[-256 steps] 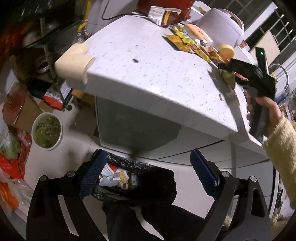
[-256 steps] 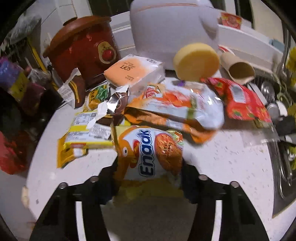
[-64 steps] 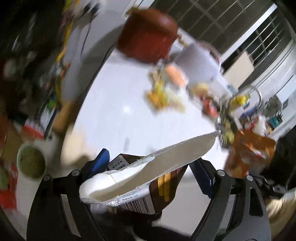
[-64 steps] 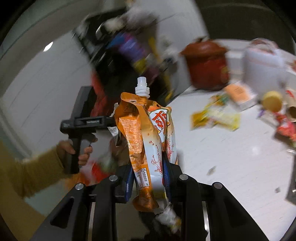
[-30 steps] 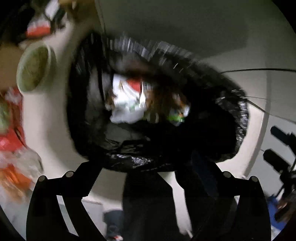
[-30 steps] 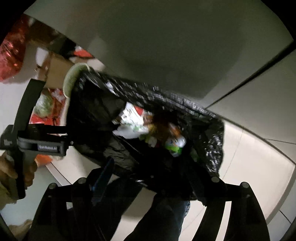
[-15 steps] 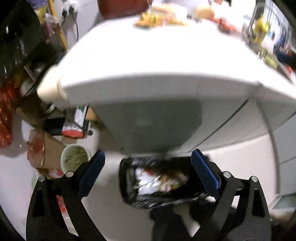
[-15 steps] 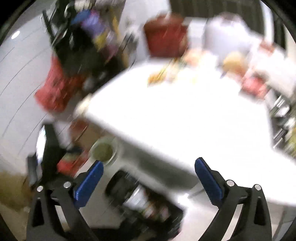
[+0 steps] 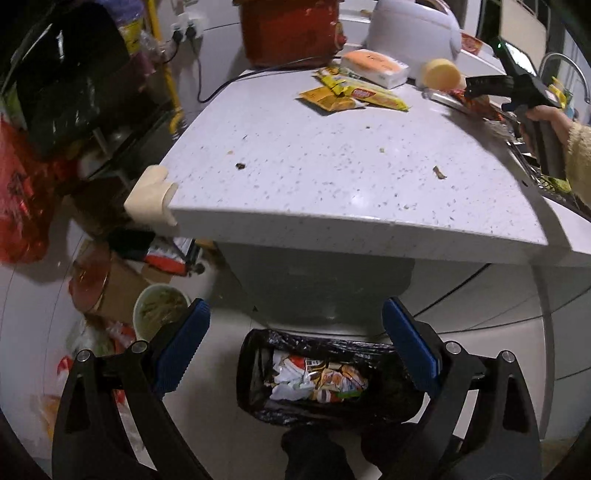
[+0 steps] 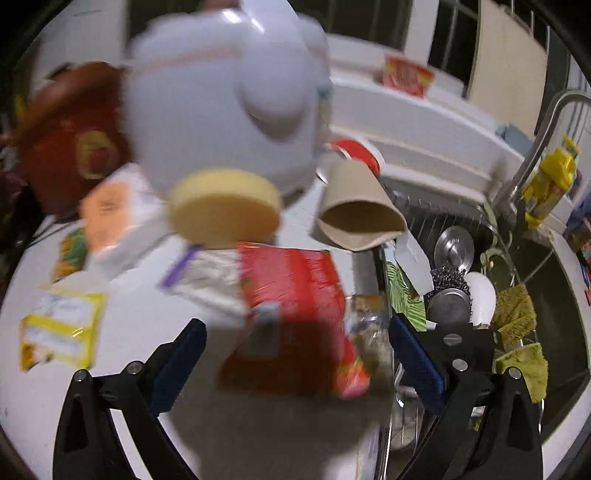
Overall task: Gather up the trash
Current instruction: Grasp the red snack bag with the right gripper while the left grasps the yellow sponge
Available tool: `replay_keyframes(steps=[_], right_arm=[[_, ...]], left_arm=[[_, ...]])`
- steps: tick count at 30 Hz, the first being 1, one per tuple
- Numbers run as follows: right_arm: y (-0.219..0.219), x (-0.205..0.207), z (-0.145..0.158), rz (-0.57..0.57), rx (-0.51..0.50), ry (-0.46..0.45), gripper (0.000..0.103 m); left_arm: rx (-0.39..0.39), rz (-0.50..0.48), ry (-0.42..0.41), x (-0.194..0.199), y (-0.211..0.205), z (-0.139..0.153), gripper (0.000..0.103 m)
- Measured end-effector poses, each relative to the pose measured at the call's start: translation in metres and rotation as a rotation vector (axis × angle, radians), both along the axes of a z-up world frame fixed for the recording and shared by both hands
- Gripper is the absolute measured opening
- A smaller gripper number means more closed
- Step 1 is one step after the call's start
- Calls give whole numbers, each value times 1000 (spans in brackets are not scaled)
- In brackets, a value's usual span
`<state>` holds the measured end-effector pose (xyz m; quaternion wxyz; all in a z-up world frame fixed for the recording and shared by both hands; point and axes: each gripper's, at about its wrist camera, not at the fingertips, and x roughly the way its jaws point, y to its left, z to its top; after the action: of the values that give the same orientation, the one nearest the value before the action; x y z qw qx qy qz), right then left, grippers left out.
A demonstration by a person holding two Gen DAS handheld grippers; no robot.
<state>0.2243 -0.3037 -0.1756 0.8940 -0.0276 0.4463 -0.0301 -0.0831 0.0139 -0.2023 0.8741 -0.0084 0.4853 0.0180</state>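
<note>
My left gripper [image 9: 295, 343] is open and empty, held above a black-lined trash bin [image 9: 380, 350] on the floor that holds several wrappers [image 9: 317, 378]. My right gripper [image 10: 297, 354] is open and empty over the white counter [image 9: 332, 166], its jaws on either side of a red snack packet [image 10: 295, 295]. It also shows in the left wrist view [image 9: 480, 86] at the counter's far right. Yellow wrappers [image 9: 351, 96] lie at the back of the counter; one shows in the right wrist view [image 10: 59, 332]. A silver wrapper [image 10: 210, 277] lies beside the red packet.
A red cooker [image 9: 291, 29], a white rice cooker [image 10: 221, 103], a tissue pack [image 9: 373, 66], a yellow sponge [image 10: 225, 210] and a tipped paper cup [image 10: 358, 210] stand at the counter's back. A sink [image 10: 480, 266] with dishes lies to the right. A bowl [image 9: 159, 310] and bags sit on the floor at left.
Both grippers dropped their trash into the bin and are now empty. The right gripper has swung back to the counter over the red packet. The left gripper has risen above the bin.
</note>
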Motion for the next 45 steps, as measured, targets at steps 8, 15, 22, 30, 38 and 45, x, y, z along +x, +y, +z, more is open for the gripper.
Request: replay_keyframes(steps=[8,15,22,30,38,45], right_arm=[[-17,-3,-9,88,145,52,55],[-28,-76,37,181,259,-28,55],[-70,-138,63,162,407,-101,55],[-115,-180,63,68,449,-141,55],[-141,-191,48,40,495,-116,56],[-152,-184,34,43,518,-84,56]], left_arm=[[-15,-9,-2,22,-13,8,92],[-42,-57,-60,106,-30,34,92],[-66,-158,-52,217,-56,56,92],[-313,-102,-62,309,-148,81,92],[-285,-96,-27,380,-220,55,92],[-327,-79,-15,407,-227,40,89]])
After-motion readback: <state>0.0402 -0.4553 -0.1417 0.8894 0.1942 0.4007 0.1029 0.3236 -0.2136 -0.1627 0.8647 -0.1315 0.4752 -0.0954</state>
